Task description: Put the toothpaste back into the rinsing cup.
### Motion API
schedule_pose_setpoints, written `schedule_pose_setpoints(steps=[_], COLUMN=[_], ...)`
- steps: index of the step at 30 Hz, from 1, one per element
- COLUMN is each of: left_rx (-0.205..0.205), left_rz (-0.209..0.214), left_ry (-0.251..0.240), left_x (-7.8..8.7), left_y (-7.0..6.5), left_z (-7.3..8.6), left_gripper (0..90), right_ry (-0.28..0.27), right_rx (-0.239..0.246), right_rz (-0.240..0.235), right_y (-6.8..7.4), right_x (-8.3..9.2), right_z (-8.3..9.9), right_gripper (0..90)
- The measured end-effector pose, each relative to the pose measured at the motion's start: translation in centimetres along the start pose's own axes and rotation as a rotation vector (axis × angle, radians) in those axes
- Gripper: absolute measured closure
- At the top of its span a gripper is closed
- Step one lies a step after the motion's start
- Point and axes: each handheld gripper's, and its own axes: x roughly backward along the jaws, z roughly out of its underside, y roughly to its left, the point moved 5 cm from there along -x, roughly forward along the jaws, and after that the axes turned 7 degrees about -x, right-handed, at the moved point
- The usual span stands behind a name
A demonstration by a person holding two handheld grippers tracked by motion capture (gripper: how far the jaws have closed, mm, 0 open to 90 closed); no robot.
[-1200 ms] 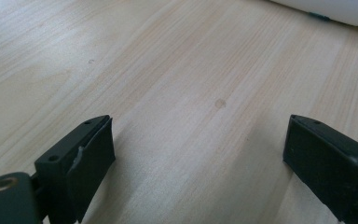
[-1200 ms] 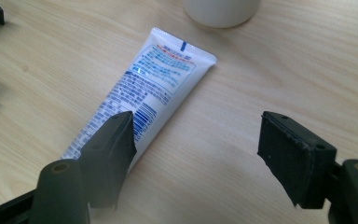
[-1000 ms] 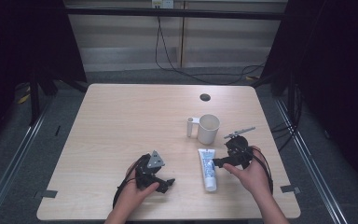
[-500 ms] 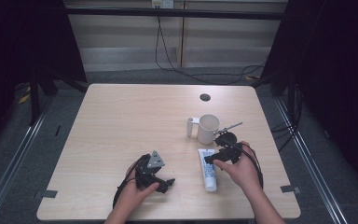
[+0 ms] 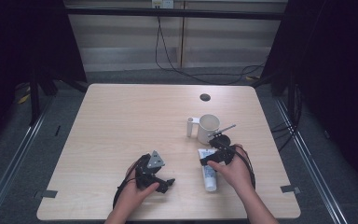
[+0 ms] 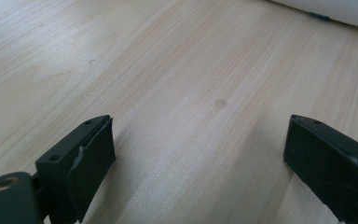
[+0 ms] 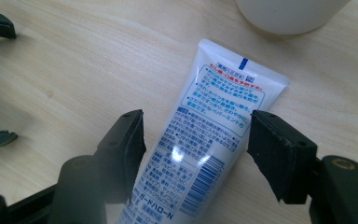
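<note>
- Right gripper view: the right gripper (image 7: pixel 196 135) straddles the toothpaste tube (image 7: pixel 200 154) lying flat on the tabletop (image 7: pixel 51 70) beside the mug (image 7: pixel 289 14), jaws closing but not yet touching (still spread).
- Glossy tube may squirt sideways or nudge the mug.
- Left gripper (image 6: pixel 198 158) rests nearby, jaws spread, empty.

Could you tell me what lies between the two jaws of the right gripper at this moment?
The white tube lies flat on the table between the closing jaws of the right gripper, clearest in the right gripper view; the pads do not yet press it.

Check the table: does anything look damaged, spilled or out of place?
Nothing stands out. The toothpaste tube lies flat and intact between the right gripper's open jaws, the white mug stands upright beside it, and the table shows no spill.
</note>
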Motion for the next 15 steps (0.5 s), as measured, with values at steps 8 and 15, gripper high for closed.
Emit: schedule_pose_setpoints(steps=[8,15], left_rx=[-0.004,0.0], left_rz=[0.0,0.0], left_ry=[0.003,0.0], left_x=[0.0,0.0], left_y=[0.0,0.0], left_z=[0.0,0.0], left_gripper=[8.6,8.6], right_ry=[0.032,0.037], right_rx=[-0.035,-0.071], right_rz=[0.034,0.067], right_y=[0.0,0.0], right_x=[-0.9,-1.3], right_z=[0.2,0.1], right_gripper=[35.0,35.9])
